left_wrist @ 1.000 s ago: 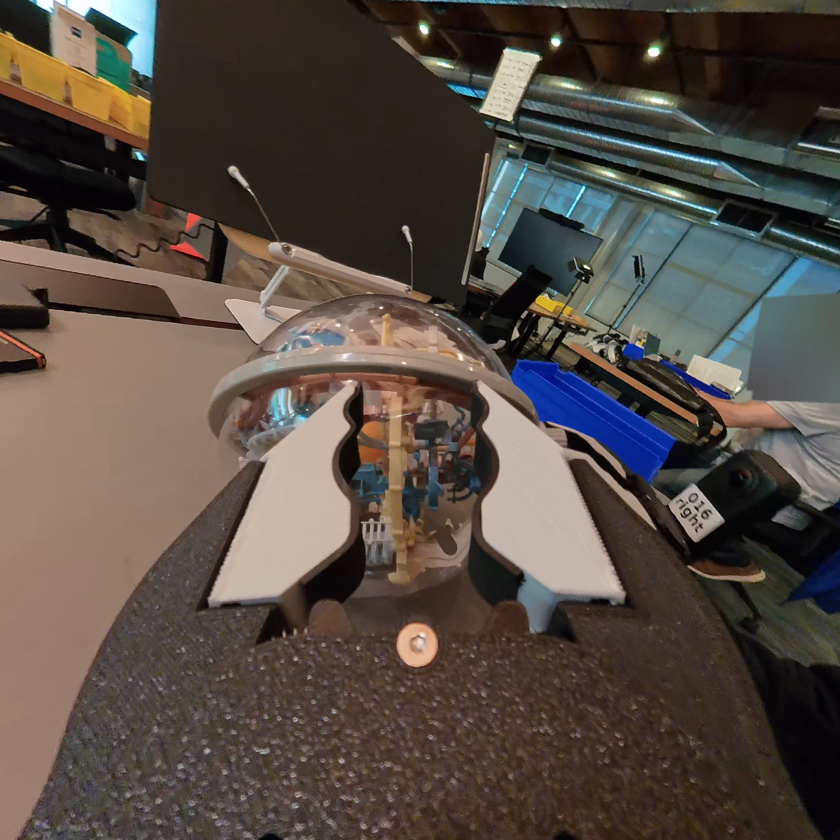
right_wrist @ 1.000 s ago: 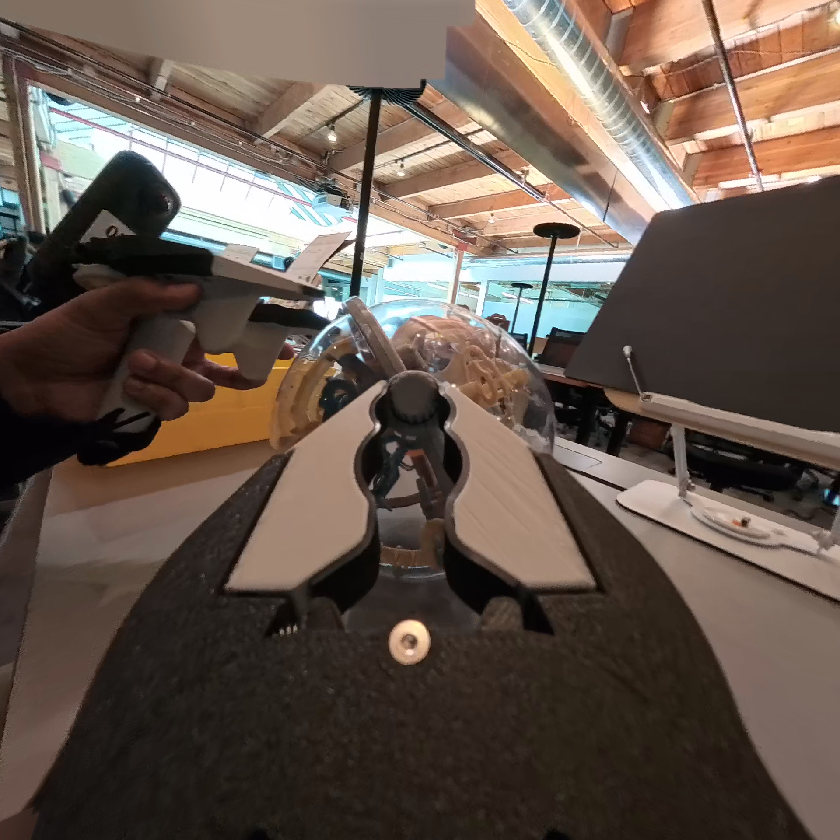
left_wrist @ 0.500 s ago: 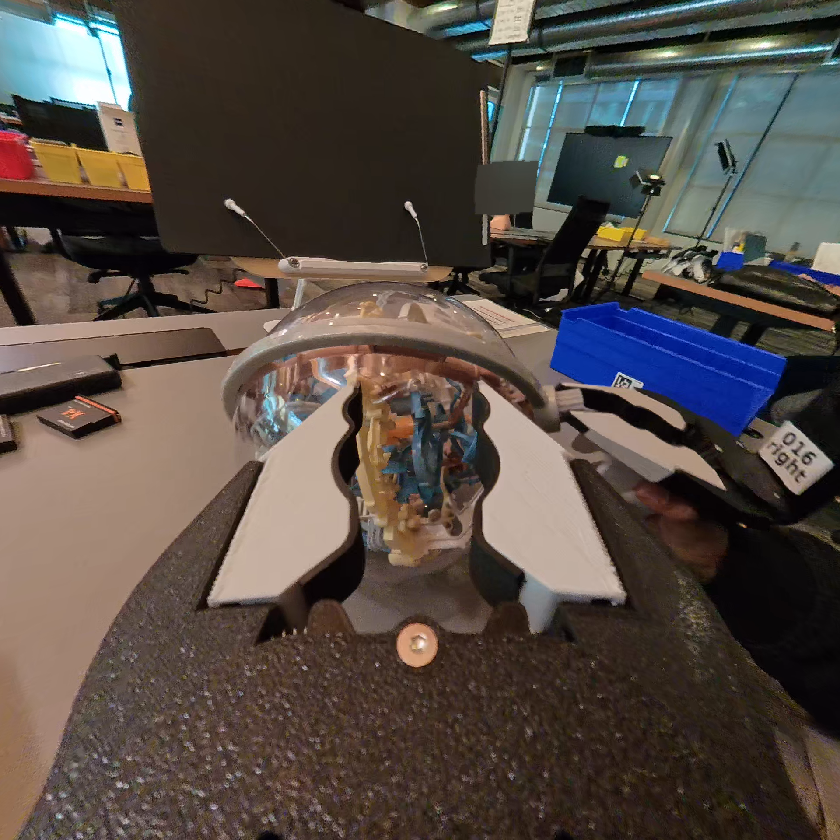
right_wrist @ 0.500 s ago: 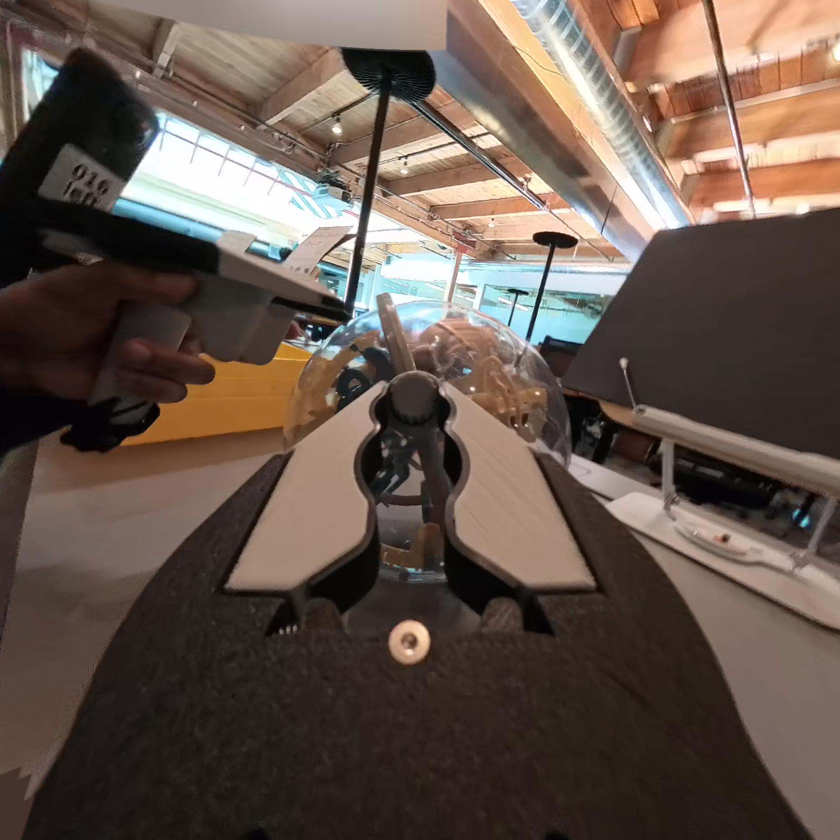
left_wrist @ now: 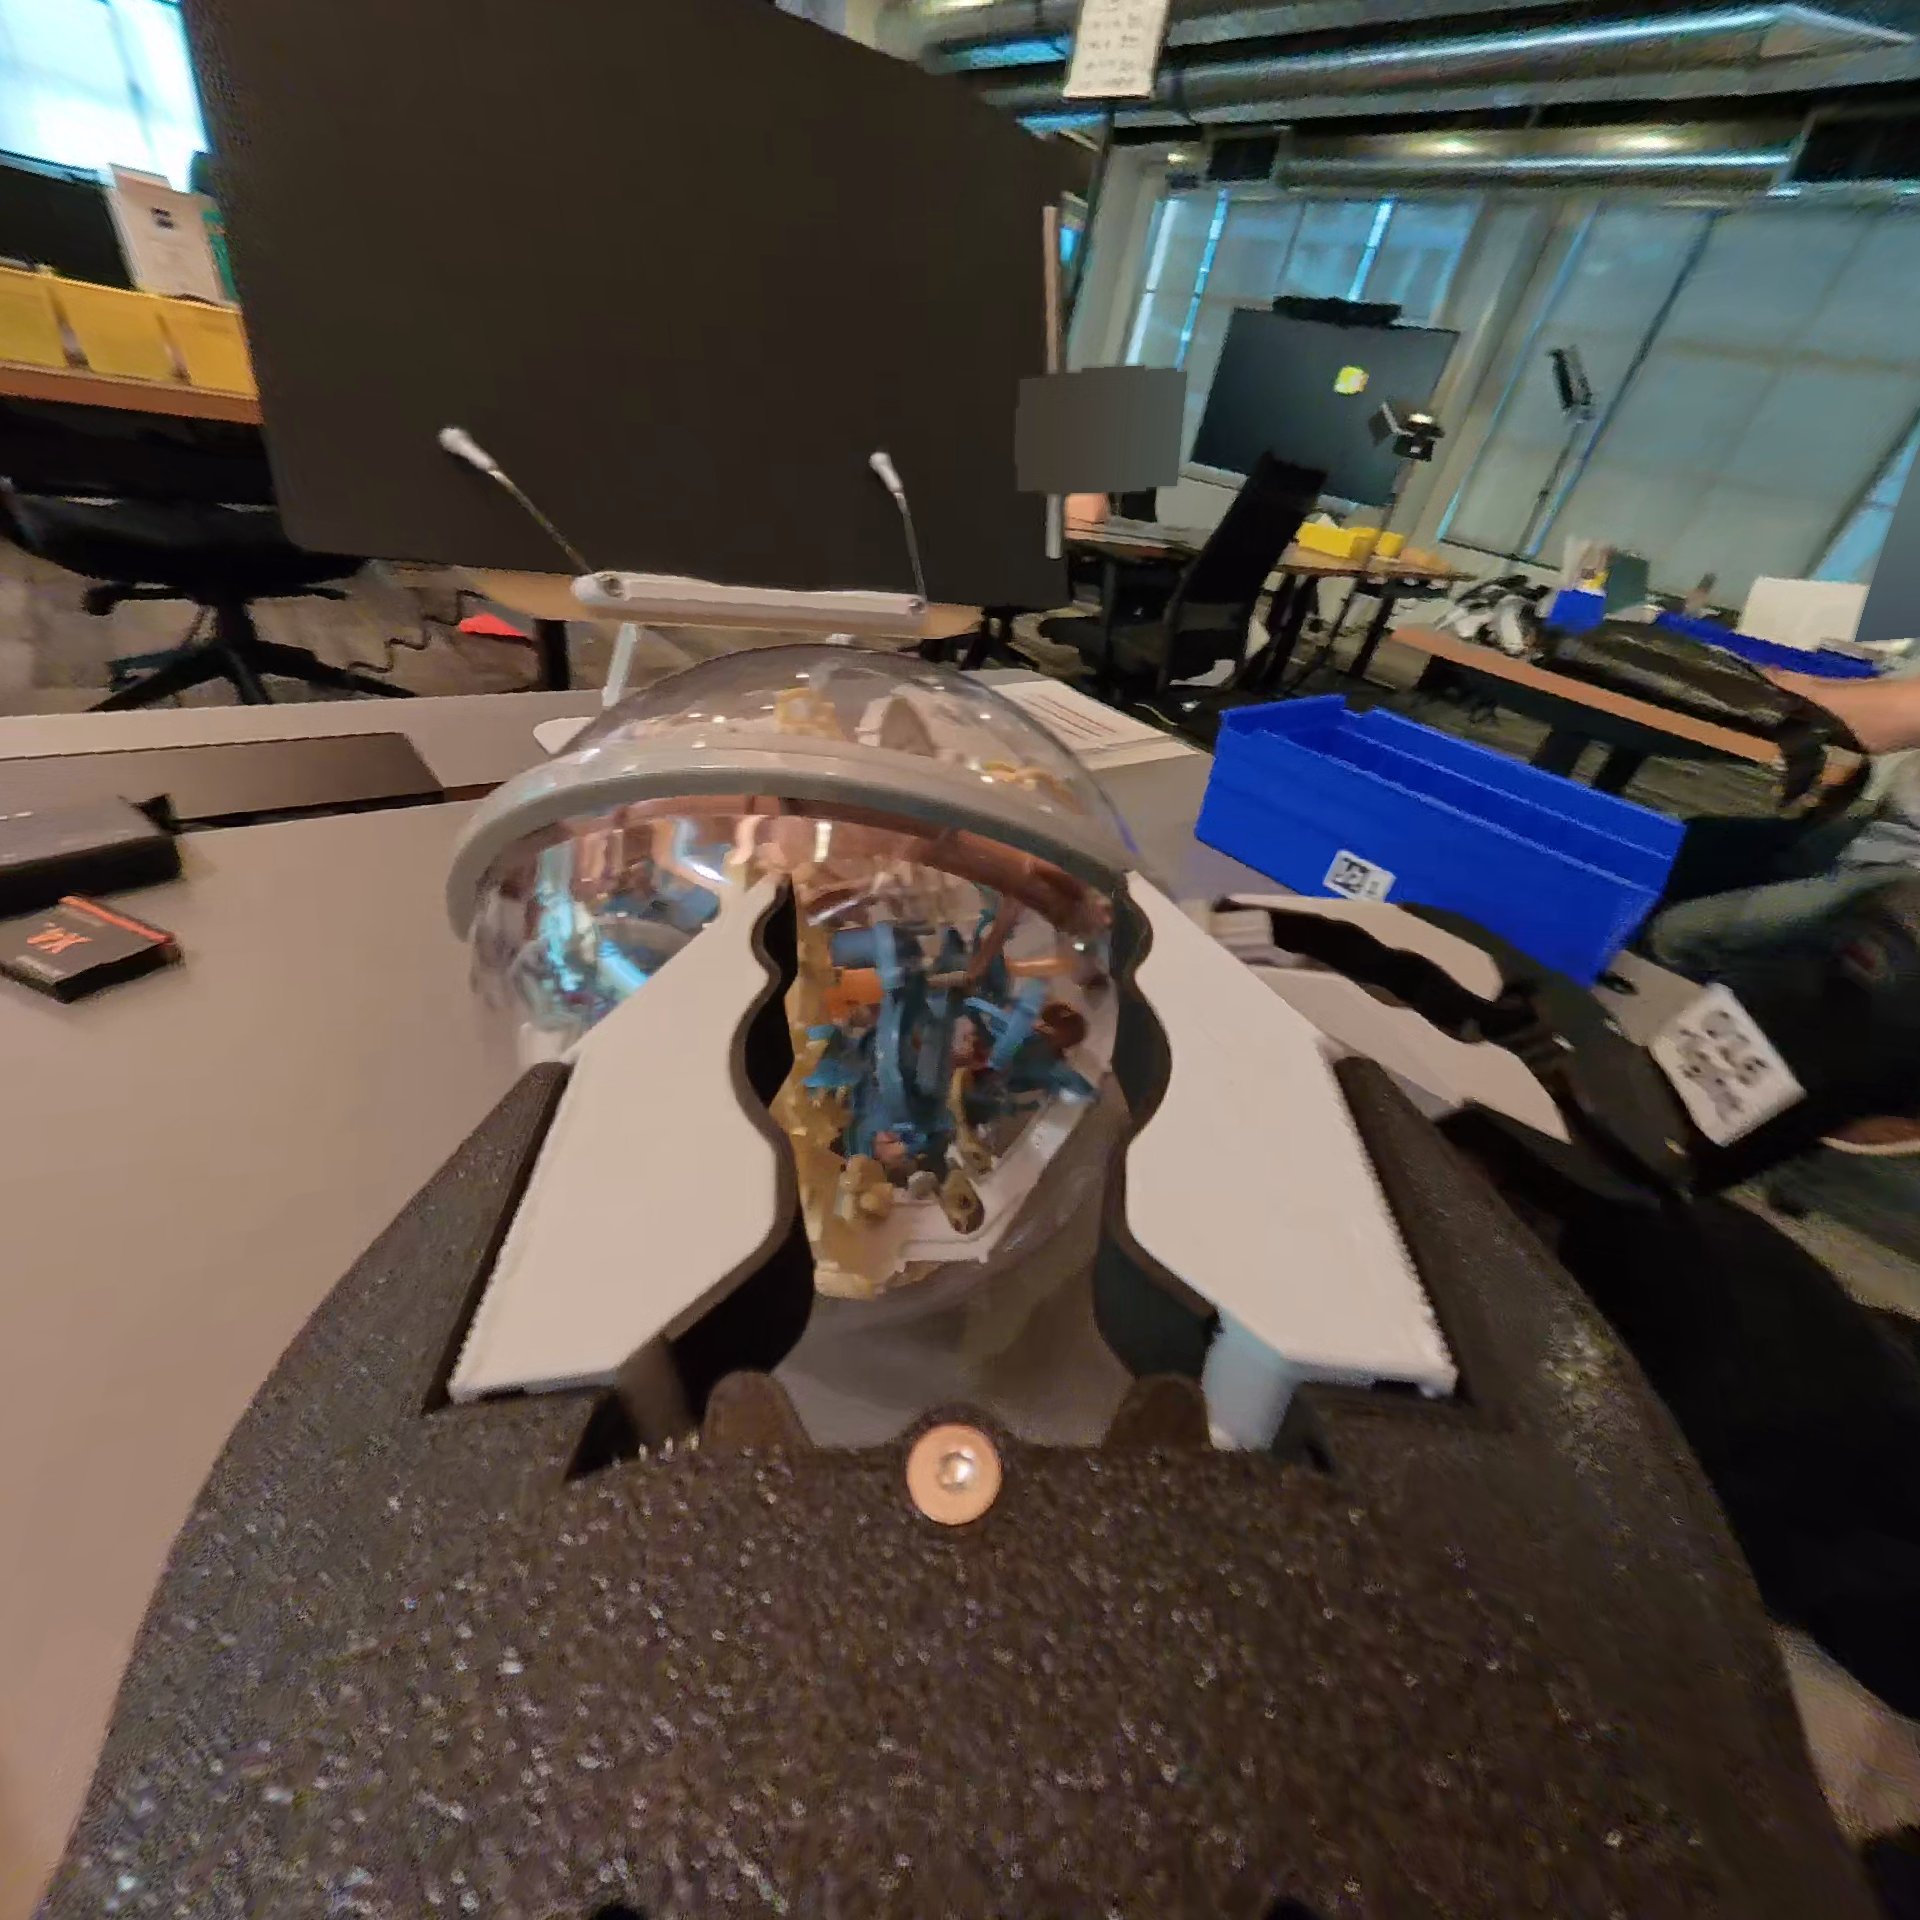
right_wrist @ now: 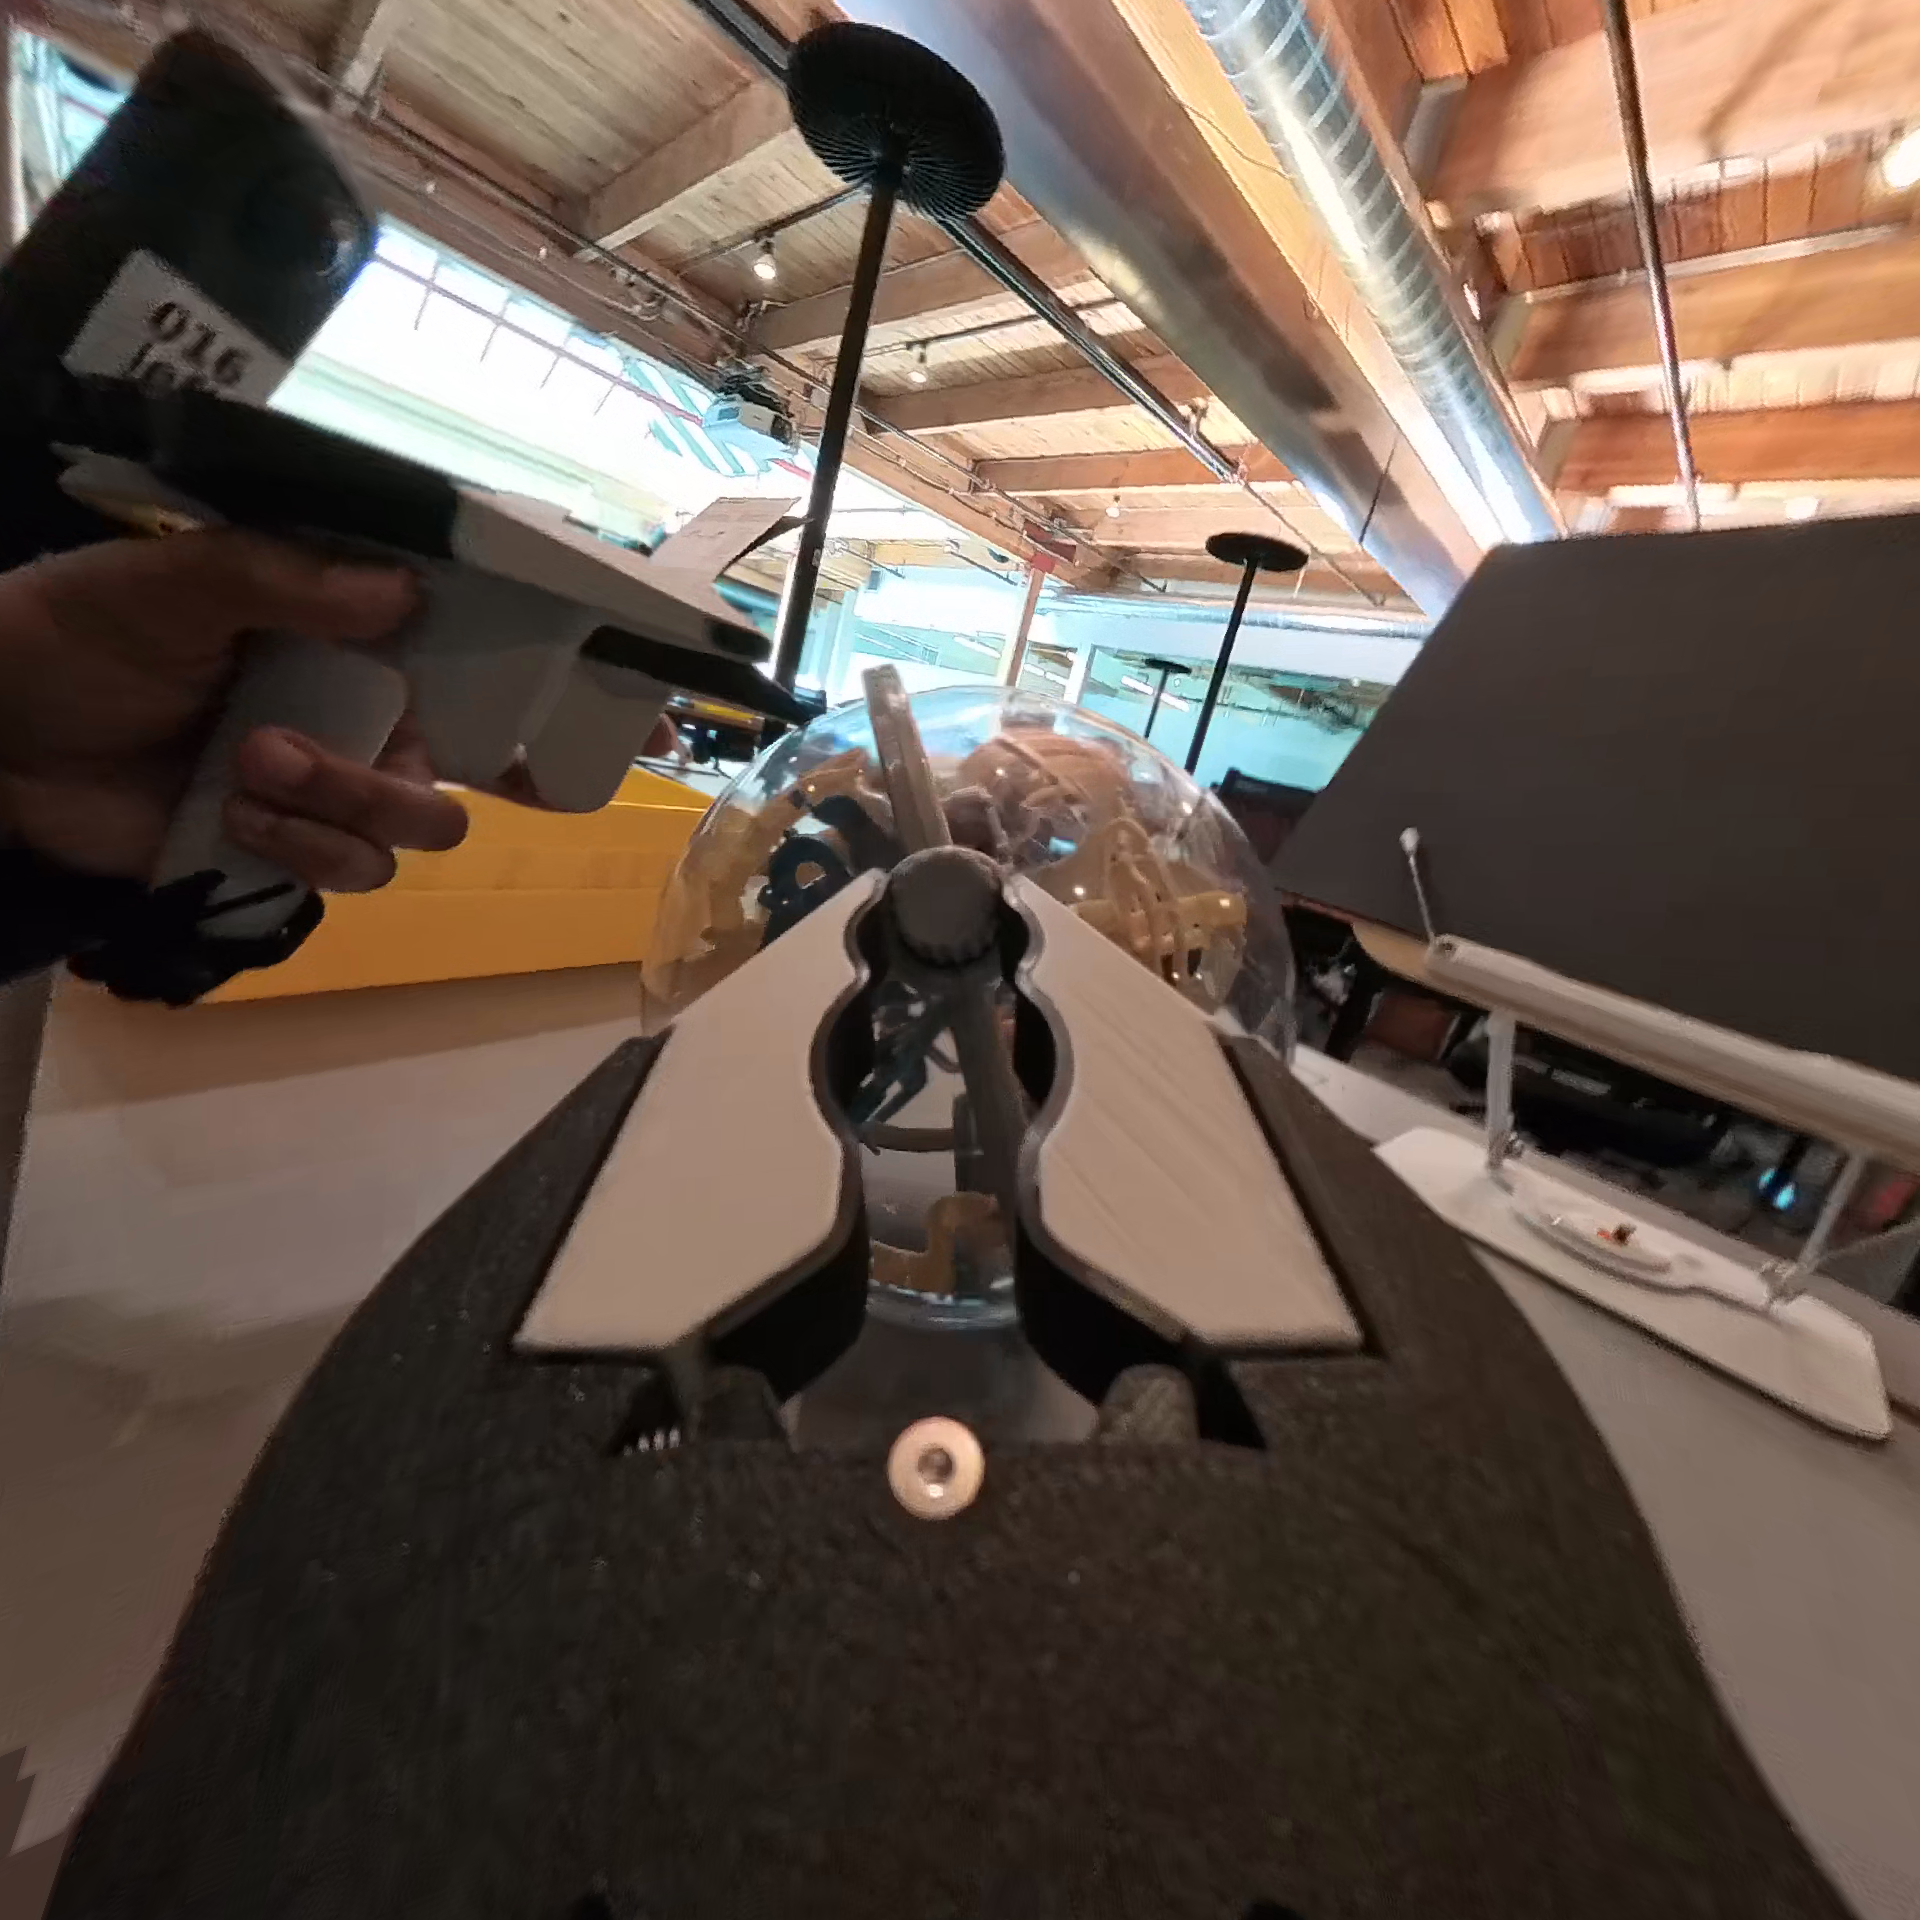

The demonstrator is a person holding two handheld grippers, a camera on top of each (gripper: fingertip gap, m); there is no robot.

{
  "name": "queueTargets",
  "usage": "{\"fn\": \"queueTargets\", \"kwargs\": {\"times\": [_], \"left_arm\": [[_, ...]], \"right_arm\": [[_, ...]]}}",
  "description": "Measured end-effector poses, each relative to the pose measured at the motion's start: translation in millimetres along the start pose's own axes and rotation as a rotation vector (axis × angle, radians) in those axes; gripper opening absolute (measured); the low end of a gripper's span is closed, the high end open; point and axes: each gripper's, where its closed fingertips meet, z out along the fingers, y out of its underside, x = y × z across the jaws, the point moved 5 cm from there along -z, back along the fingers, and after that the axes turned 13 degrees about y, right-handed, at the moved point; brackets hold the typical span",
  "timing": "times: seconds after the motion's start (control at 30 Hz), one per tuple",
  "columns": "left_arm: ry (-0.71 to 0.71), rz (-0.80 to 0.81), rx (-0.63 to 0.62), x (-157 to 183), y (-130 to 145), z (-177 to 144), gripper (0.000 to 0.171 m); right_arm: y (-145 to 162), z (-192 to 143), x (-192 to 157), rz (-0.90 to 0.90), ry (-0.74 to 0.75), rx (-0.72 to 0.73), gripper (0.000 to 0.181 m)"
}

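My left tongs [left_wrist: 951, 935] clamp the clear maze ball [left_wrist: 790, 831] from one side, fingers [left_wrist: 665, 1143] pressed on its shell under the grey ring [left_wrist: 727, 784]. The ball sits lifted above the grey desk [left_wrist: 208, 1091]. A black card [left_wrist: 83, 945] lies left of it, a blue bin [left_wrist: 1434, 831] right. My right tongs [right_wrist: 943, 914] pinch the ball's grey knob [right_wrist: 943, 906]; white stand [right_wrist: 1662, 1299] at far right.

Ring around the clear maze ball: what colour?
Grey. The ring around the ball shows best in the left wrist view.
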Motion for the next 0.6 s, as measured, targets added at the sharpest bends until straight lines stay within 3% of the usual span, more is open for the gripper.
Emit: {"fn": "queueTargets", "kwargs": {"times": [0.1, 0.2, 0.27, 0.33, 0.47, 0.6], "left_arm": [[0.043, 0.012, 0.035, 11, -6, 2, 0.057], [0.026, 0.120, 0.025, 19, -8, 3, 0.057], [0.011, 0.172, -0.034, 22, -4, 5, 0.057], [0.034, 0.125, -0.114, 25, 4, 8, 0.057], [0.045, -0.021, -0.070, 22, 0, 6, 0.056], [0.012, -0.052, -0.051, 18, 0, 5, 0.056]], "right_arm": [[2, 2, 11, 0.124, 0.000, -0.043, 0.017], [2, 1, 10, 0.129, -0.008, -0.045, 0.017], [1, 0, 4, 0.066, -0.011, -0.025, 0.017], [0, -1, -2, -0.007, -0.003, -0.003, 0.017], [-1, -4, -20, -0.176, -0.026, 0.048, 0.017], [0, -7, -42, -0.351, -0.054, 0.100, 0.018]]}}
